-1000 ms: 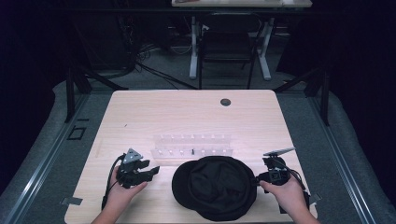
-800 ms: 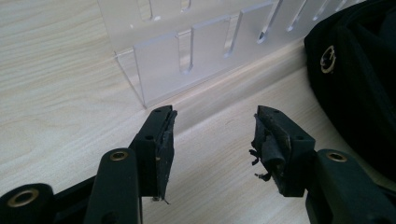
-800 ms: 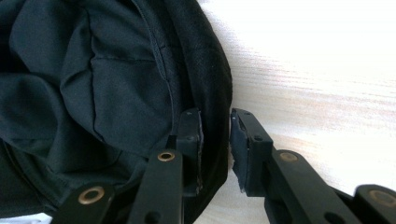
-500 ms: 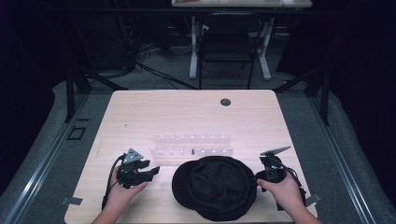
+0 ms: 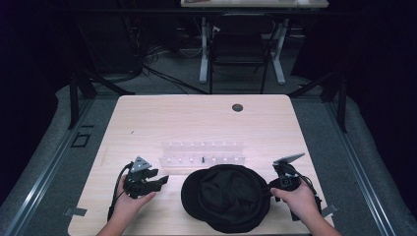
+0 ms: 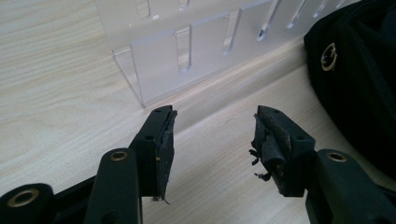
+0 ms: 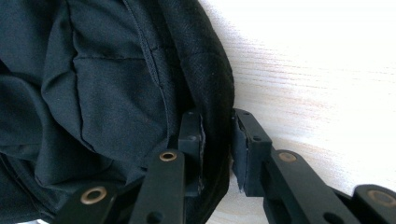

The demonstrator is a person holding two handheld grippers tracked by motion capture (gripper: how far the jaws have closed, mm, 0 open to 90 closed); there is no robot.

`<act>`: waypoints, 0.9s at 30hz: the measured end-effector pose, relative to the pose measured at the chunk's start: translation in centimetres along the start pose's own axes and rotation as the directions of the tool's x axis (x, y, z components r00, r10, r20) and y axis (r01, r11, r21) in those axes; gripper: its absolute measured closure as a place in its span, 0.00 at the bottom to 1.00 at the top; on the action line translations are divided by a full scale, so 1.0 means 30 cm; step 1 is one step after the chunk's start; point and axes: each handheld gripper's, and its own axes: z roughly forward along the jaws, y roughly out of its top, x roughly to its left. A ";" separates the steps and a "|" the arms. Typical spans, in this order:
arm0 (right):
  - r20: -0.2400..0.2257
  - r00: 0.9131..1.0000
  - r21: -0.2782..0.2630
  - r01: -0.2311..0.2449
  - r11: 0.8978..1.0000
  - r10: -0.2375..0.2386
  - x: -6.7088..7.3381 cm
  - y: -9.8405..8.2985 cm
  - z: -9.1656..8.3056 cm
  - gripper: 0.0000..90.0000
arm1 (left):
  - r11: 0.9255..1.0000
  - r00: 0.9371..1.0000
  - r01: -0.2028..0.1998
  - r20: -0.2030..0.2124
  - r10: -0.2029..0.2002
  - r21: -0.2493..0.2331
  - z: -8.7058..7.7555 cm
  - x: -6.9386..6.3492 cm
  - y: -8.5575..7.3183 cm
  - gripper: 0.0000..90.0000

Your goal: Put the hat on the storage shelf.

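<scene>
Presently, item by item from left to right. Left gripper — resting low on the table in the person's left hand, jaws standing spread with nothing between them, pointing toward the clear slotted rack and the near edge of the cap.

Black cap — lying upside down at the near edge of the table, just in front of the rack, between the two grippers; its lining and seams are facing up in the right gripper view, and a small metal emblem is showing on its side.

Right gripper — straddling the cap's rim, one jaw inside the crown and one outside; the outer pad appears to be sitting a touch off the cloth, so whether it is truly pinching I cannot tell.

Step in hand, as judged: taking hold of the cap's right rim. The next move is likely calling for a firm close on the rim, then the left gripper reaching for the opposite edge.

Surface — pale wood-grain tabletop with a round grommet at the far side. Room — dark, with grey flooring, a chair and a further desk beyond.
</scene>
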 end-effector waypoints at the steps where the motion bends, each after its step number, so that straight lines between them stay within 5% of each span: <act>1: -0.008 1.000 -0.016 -0.011 1.000 0.011 -0.001 -0.002 0.006 0.82 | 1.000 1.000 0.000 -0.001 0.000 0.000 0.000 0.000 0.000 0.53; 11: -0.005 1.000 -0.006 0.006 1.000 -0.006 0.000 -0.001 0.003 0.85 | 1.000 1.000 0.000 -0.001 0.000 -0.001 0.000 0.000 0.000 0.53; 27: -0.078 0.997 -0.007 -0.025 1.000 0.024 -0.005 -0.009 0.001 0.97 | 1.000 1.000 0.006 -0.002 -0.006 -0.003 0.002 0.000 -0.001 0.53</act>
